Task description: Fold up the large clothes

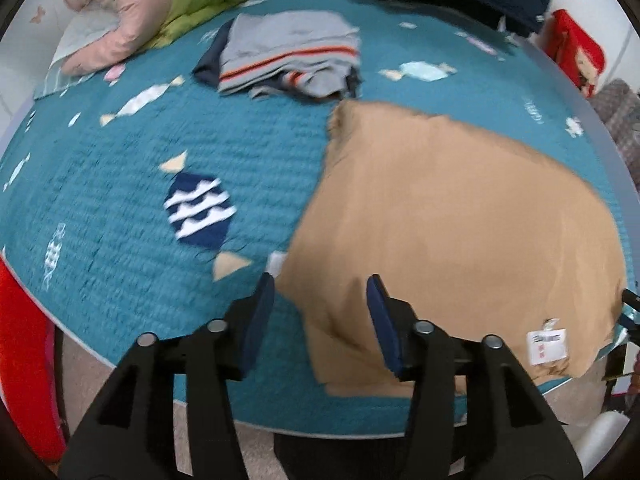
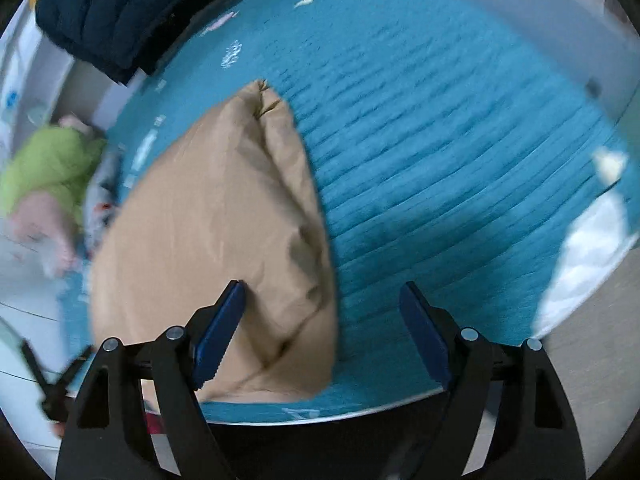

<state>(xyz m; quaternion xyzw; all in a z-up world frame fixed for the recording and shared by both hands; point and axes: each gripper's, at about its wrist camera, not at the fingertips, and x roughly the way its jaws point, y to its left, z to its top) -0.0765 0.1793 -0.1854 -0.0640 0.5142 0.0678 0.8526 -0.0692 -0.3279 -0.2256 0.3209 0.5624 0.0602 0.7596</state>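
Left wrist view: the tan garment [image 1: 452, 216] lies partly folded at lower right on the bed [image 1: 100, 200]; the left gripper [image 1: 320, 304] is spread apart, empty. Right wrist view: the right gripper [image 2: 322, 322] is also apart, and further folds seem left.

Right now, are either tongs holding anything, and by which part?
Nothing is held. Left tongs and right tongs are both open above the folded tan fabric garment on the teal quilted bedcover; neither grips it.

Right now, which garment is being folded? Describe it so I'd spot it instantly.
On the teal quilted bedspread, near its front edge, lies the tan garment. Unlike the grey orange-striped pile behind it, it is plain tan with a small white label.
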